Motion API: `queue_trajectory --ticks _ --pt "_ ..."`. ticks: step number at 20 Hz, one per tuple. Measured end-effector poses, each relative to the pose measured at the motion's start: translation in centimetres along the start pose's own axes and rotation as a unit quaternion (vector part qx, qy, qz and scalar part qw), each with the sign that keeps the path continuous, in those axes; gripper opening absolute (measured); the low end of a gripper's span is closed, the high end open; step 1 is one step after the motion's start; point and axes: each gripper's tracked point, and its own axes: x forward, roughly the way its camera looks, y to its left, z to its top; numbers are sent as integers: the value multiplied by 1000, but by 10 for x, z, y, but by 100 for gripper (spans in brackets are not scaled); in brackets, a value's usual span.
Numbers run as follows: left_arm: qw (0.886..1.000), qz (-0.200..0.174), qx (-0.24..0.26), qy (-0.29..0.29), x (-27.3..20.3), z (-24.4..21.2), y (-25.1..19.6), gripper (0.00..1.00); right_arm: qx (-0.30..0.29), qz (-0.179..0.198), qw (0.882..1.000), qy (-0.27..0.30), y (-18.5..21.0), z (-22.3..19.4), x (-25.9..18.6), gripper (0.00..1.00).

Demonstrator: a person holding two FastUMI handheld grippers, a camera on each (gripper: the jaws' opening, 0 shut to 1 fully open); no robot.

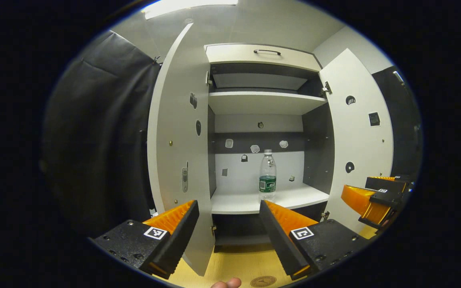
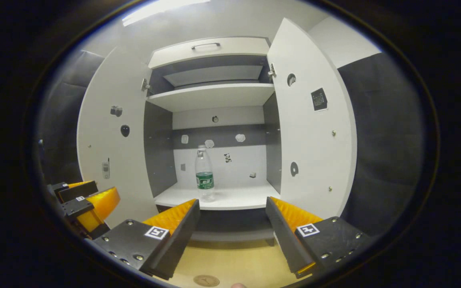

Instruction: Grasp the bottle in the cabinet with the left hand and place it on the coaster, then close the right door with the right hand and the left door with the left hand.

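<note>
A clear plastic bottle with a green label stands upright on the lower shelf of an open white cabinet; in the right gripper view the bottle stands left of the shelf's middle. Both doors are swung wide: the left door and the right door. A round brown coaster lies on the wooden table at the bottom edge, and the same coaster appears in the right gripper view. My left gripper is open, short of the shelf. My right gripper is open too, and shows as orange fingers at the right.
An upper shelf and a drawer with a dark handle sit above the bottle. Small stickers dot the back wall and door insides. Black cloth hangs on both sides. A fingertip shows at the bottom edge.
</note>
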Motion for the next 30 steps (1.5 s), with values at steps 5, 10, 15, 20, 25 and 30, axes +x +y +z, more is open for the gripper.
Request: queue_trajectory --ticks 5,10,15,20,25,30 --pt "1000 -1 1 -2 5 -1 -1 96 -2 -2 1000 2 -1 -2 4 100" --pt "1000 -15 2 -1 27 -3 -17 96 -4 -3 1000 11 -3 -5 6 100" --pt "1000 -29 8 -5 65 -1 -37 96 -19 -16 999 21 -16 -12 10 100" --pt "999 -43 6 -9 114 0 -59 96 -20 -34 999 32 -34 -17 16 100" --pt "998 -61 15 -15 156 0 -78 97 -18 -51 998 37 -50 -19 20 100" --pt "997 -76 6 -14 203 -1 -98 96 -20 -57 997 48 -55 -24 23 100"
